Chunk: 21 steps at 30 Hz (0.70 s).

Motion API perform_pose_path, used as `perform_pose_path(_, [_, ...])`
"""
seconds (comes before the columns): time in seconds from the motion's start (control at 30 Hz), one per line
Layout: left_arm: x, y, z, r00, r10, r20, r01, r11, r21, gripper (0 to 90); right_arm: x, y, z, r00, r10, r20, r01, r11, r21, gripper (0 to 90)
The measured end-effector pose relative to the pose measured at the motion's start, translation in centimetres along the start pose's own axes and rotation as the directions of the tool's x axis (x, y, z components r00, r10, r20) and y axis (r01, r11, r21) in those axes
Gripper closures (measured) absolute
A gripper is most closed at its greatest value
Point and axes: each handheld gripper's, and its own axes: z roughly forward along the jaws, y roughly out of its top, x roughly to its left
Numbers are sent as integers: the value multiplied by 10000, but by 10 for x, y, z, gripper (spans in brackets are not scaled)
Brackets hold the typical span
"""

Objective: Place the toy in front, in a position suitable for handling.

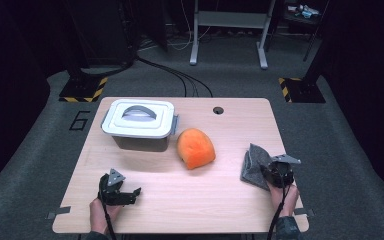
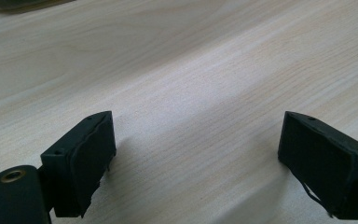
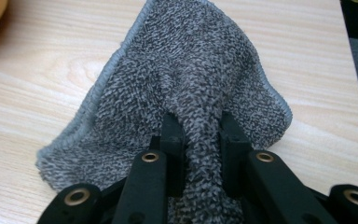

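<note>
Here, at the lower right of the high view, a grey terry cloth with a stitched grey edge (image 1: pixel 254 162), bunched on the pale wooden bench (image 1: pixel 230 200) near its right edge and pinched by the right gripper (image 1: pixel 274 172), with a hand (image 1: pixel 285 197) behind it coming in from the bottom of the frame. In the right gripper view, the same grey terry cloth (image 3: pixel 182 79) spread upward across the middle of the frame, a fold of it drawn down between the two black fingers (image 3: pixel 172 140), clenched on that fold from both sides. At the lower left of the high view, the left gripper (image 1: pixel 130 194) low over the bench, a hand (image 1: pixel 102 210) behind it, well apart from everything else. In the left gripper view, its black fingers (image 2: pixel 86 161) released and standing wide at the lower left and lower right corners, nothing but bare wood grain (image 2: pixel 191 93) between them. Near the centre of the high view, a rounded orange soft cloth heap (image 1: pixel 196 148), between the two grippers and further up the frame. Just left of it, toward the upper left of the bench, a grey plastic box with a white clip-on lid and a handle (image 1: pixel 139 122), close beside the orange heap; whether touching, cannot tell.
</note>
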Motion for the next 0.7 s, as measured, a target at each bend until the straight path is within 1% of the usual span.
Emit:
perform_pose_path(0.1, [0, 0, 0, 10000, 2, 0, -2, 10000, -1, 108, 0, -3, 3, 10000, -55, 4, 55, 9999, 123, 755])
perform_pose_path(0.13, [0, 0, 0, 10000, -3, 3, 3, 10000, -1, 108, 0, -3, 4, 10000, 37, -4, -37, 10000, 75, 755])
perform_pose_path(0.17, [0, 0, 0, 10000, 5, 2, -5, 10000, 3, 108, 0, -4, 4, 10000, 48, 18, -48, 9999, 145, 755])
perform_pose_path(0.2, [0, 0, 0, 10000, 3, 0, -3, 10000, 0, 108, -1, -5, 5, 10000, -19, -3, 19, 9999, 99, 753])
perform_pose_path(0.27, [0, 0, 0, 10000, 1, 0, -1, 10000, -1, 108, 0, -5, 5, 10000, 2, 10, -2, 9999, 101, 750])
perform_pose_path(0.43, [0, 0, 0, 10000, 2, 2, -2, 10000, -2, 108, -1, -7, 8, 10000, 77, -16, -77, 9999, 141, 719])
perform_pose_path(0.47, [0, 0, 0, 10000, 10, -4, -10, 10000, 2, 108, 0, -6, 8, 9999, 168, -8, -168, 9997, 149, 693])
perform_pose_path(0.5, [0, 0, 0, 10000, 8, -3, -8, 10000, 2, 109, -1, -6, 8, 9999, 101, -33, -101, 9999, 114, 646])
perform_pose_path(0.57, [0, 0, 0, 10000, 17, -11, -17, 10000, 1, 108, -2, -5, 7, 10000, 32, -55, -30, 9997, 227, 502])
perform_pose_path(0.6, [0, 0, 0, 10000, 39, -28, -39, 10000, 3, 108, -1, -5, 5, 10000, 96, -16, -96, 9998, 166, 429])
perform_pose_path(0.7, [0, 0, 0, 10000, 29, -40, -29, 10000, 14, 109, 0, -4, -3, 9998, 133, -116, -134, 9999, -86, 269])
